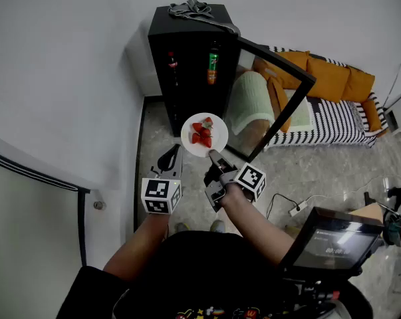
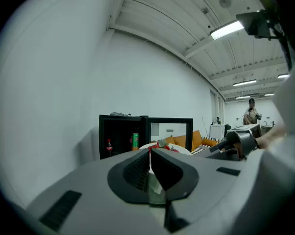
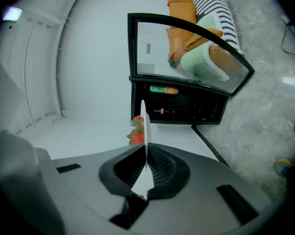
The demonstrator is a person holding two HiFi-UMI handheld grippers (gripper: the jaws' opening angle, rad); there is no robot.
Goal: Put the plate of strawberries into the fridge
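A white plate [image 1: 204,135] with several red strawberries [image 1: 202,133] hangs in the air in front of the black mini fridge [image 1: 187,65], whose glass door [image 1: 273,92] stands swung open to the right. My right gripper [image 1: 213,155] is shut on the plate's near rim. In the right gripper view the plate [image 3: 144,126] shows edge-on between the jaws, strawberries [image 3: 136,133] on its left face, right gripper [image 3: 145,153]. My left gripper [image 1: 169,156] hovers beside it to the left, shut and holding nothing. Over the left gripper [image 2: 149,153] the plate [image 2: 163,147] peeks.
Inside the fridge stand a red bottle [image 1: 172,62] and a green can [image 1: 213,68]. A grey bundle [image 1: 193,7] lies on top. Behind the door are an orange sofa [image 1: 330,78] and a pale green cushion [image 1: 250,102]. A power strip [image 1: 296,209] lies on the floor; the wall is at left.
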